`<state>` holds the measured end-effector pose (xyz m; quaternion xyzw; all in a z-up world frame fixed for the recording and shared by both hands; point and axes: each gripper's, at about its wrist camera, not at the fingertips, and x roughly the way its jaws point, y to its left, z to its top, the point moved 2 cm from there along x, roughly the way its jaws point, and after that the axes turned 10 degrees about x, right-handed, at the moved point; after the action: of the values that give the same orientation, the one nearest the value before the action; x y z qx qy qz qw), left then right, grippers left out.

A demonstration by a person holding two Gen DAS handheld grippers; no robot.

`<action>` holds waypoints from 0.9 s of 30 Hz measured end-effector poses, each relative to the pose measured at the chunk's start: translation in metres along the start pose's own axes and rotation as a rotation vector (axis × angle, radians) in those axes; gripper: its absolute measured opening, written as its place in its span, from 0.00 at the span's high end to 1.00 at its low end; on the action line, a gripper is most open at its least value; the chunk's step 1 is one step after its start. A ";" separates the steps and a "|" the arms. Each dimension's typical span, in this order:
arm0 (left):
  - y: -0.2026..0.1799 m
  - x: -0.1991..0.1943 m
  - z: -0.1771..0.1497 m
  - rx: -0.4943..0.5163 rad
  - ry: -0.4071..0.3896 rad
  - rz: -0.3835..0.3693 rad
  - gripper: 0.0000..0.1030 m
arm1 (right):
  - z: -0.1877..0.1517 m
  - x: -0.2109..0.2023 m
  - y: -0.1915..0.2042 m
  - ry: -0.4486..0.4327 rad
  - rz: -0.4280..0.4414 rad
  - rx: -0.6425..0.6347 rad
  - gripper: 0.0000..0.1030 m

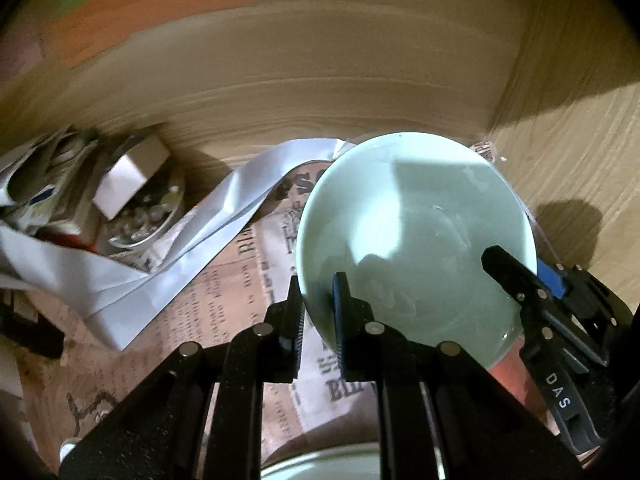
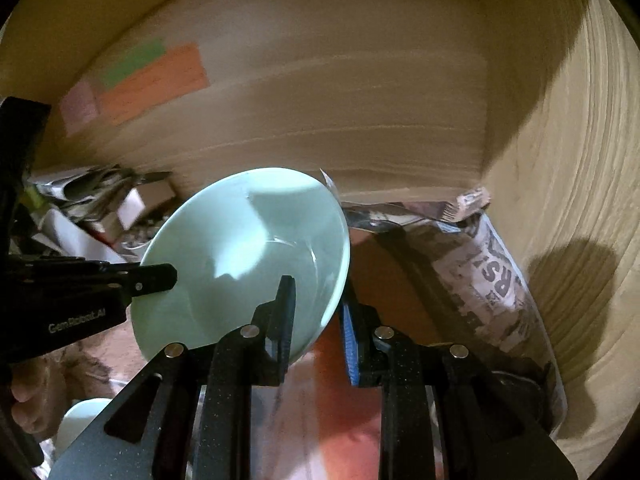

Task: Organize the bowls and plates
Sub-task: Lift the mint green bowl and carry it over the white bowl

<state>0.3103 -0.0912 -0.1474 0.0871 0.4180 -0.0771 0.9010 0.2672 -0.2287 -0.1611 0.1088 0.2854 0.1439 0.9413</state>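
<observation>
I hold a pale green bowl [image 1: 416, 236] aloft between both tools inside a wood-panelled cabinet. My left gripper [image 1: 320, 312] pinches the bowl's near-left rim; my right gripper [image 2: 316, 320] pinches the opposite rim, one finger inside, one outside. Below lies the newspaper lining [image 1: 224, 300], and a glass dish [image 1: 148, 216] sits toward the cabinet's back-left corner.

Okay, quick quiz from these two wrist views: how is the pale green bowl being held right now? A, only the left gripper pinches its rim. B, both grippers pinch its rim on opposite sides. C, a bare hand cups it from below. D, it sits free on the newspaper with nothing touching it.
B: the left gripper clamps one side of the pale green bowl's rim, while the right gripper clamps the opposite side.
</observation>
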 end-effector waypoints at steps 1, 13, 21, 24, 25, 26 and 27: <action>0.003 -0.003 -0.002 -0.009 -0.004 -0.004 0.88 | -0.001 -0.003 0.004 -0.003 0.002 -0.006 0.81; 0.029 -0.047 -0.046 -0.069 -0.070 -0.008 0.88 | -0.022 -0.039 0.045 -0.033 0.041 -0.043 0.81; 0.045 -0.082 -0.084 -0.102 -0.117 0.024 0.88 | -0.042 -0.052 0.077 -0.030 0.082 -0.060 0.81; 0.051 -0.095 -0.099 -0.116 -0.133 0.036 0.88 | -0.050 -0.056 0.089 -0.028 0.094 -0.071 0.81; 0.054 -0.098 -0.104 -0.123 -0.135 0.035 0.88 | -0.053 -0.057 0.094 -0.019 0.099 -0.081 0.81; 0.057 -0.100 -0.108 -0.129 -0.136 0.034 0.88 | -0.055 -0.059 0.098 -0.020 0.103 -0.086 0.81; 0.060 -0.101 -0.112 -0.135 -0.136 0.033 0.88 | -0.057 -0.061 0.102 -0.022 0.106 -0.092 0.81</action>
<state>0.1752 -0.0017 -0.1354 0.0274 0.3585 -0.0396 0.9323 0.1651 -0.1469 -0.1476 0.0821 0.2618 0.2051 0.9395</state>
